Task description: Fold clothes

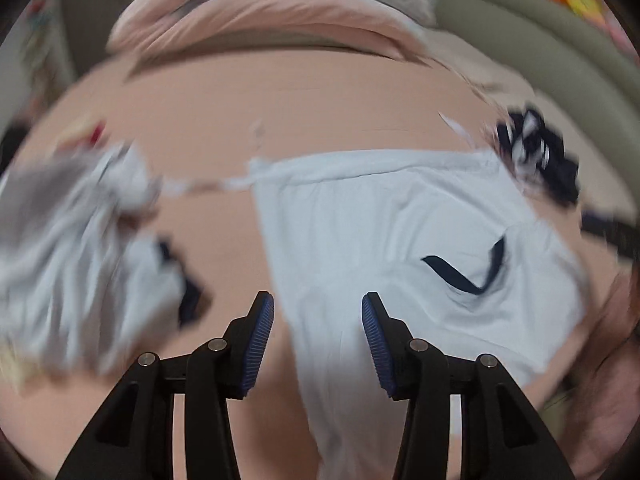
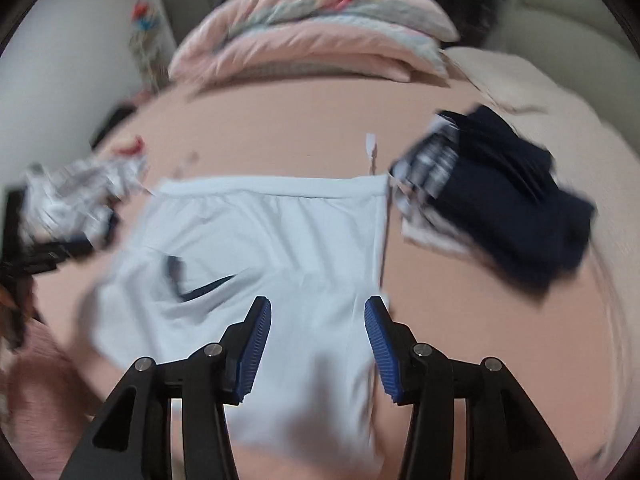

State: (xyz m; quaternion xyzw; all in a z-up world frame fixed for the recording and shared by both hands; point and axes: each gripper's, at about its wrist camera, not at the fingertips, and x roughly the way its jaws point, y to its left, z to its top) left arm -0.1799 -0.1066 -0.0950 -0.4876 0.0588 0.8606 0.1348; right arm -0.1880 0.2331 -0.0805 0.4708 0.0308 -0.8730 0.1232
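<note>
A pale blue pair of shorts (image 1: 380, 220) with a dark swoosh mark lies spread flat on the pink bed sheet, its waistband at the far side; in the right wrist view the shorts (image 2: 272, 240) fill the middle. My left gripper (image 1: 318, 312) hovers above the near left edge of the shorts, jaws apart, nothing between the pads. My right gripper (image 2: 318, 314) hangs over the near right part of the shorts, jaws likewise apart and empty. Both views are blurred.
A crumpled pale garment pile (image 1: 80, 248) lies to the left. Dark navy folded clothes (image 2: 508, 200) sit to the right. Pink pillows (image 2: 312, 40) are stacked at the far end of the bed sheet (image 2: 280, 128). A beige cushion (image 1: 520, 48) curves at the far right.
</note>
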